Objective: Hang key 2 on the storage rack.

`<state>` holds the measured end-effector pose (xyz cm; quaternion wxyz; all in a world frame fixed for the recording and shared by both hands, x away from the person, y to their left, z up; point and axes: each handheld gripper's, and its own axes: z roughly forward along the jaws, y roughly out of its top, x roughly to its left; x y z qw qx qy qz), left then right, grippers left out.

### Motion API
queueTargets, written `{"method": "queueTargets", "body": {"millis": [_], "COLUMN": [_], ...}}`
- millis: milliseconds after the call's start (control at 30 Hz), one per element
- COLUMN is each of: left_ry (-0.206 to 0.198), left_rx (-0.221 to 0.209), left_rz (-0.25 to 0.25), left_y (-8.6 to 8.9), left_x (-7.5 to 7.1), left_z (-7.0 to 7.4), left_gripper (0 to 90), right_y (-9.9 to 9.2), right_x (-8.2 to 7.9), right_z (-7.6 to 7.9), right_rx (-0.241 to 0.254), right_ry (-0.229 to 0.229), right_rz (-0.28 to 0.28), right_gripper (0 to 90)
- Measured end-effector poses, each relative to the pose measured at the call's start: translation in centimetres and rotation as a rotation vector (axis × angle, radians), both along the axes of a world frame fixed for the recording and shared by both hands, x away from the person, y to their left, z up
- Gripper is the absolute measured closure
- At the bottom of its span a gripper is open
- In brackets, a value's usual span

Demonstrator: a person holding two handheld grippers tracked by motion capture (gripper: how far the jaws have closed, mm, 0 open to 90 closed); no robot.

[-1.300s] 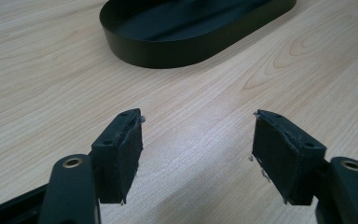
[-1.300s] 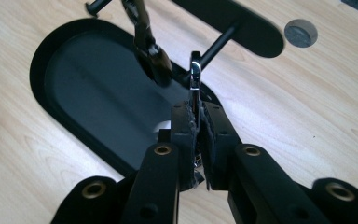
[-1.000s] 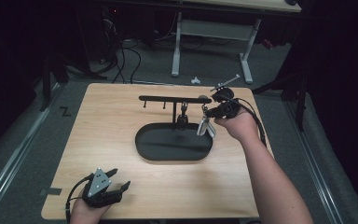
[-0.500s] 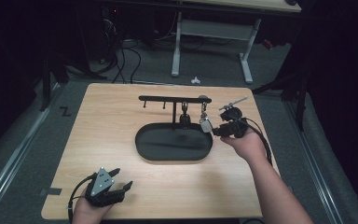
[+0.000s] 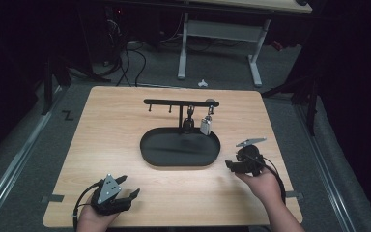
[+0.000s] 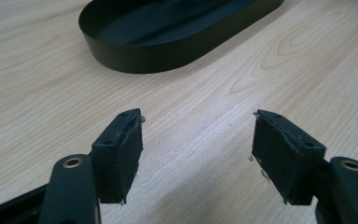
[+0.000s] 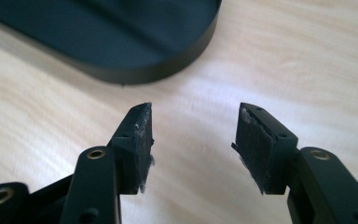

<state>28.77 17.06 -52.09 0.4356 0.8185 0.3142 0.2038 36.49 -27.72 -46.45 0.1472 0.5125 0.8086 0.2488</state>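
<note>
Silver pendant, small, boxy, metal (image 5: pixel 206 126): hangs free from the right end of the rack; status entry, near to far.

1. Left claw (image 5: pixel 131 185), black, two-jawed: rests at the near left edge of the pale wooden worktop (image 5: pixel 116 125), jaws spread, nothing between them.
2. Right claw (image 5: pixel 229 166), black, two-jawed: now low over the worktop, just right of the tray and well apart from the rack. A second ago it is up at the pendant; since then it has drawn back and down. Its jaws have just been opening and stand wide, with bare wood between the pads.
3. Black oval metal tray (image 5: pixel 178 164): mid-worktop, holds nothing loose.
4. Black T-shaped hook rack (image 5: pixel 174 102): rises from the tray's far side; a dark small piece (image 5: pixel 188 124) hangs by the post, just left of the pendant.

Judgement: the pendant appears released onto its hook, so the hanging step looks done.
</note>
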Motion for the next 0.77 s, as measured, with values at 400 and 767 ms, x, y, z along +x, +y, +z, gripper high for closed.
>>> {"method": "queueTargets", "body": {"millis": [400, 767], "left_ry": [0.001, 0.000], "left_rx": [0.015, 0.015], "left_rz": [-0.018, -0.011], "left_y": [-1.0, -1.1], "left_x": [-0.2, -0.1], "left_z": [0.0, 0.0], "left_gripper": [33.6, 33.4], "right_y": [-1.2, -0.8], "right_x": [-8.6, -8.5], "right_z": [-5.4, -5.4], "right_rx": [0.076, 0.058], "right_ry": [-0.227, -0.234], "right_rz": [-0.078, -0.048], "right_gripper": [43.1, 39.4]}}
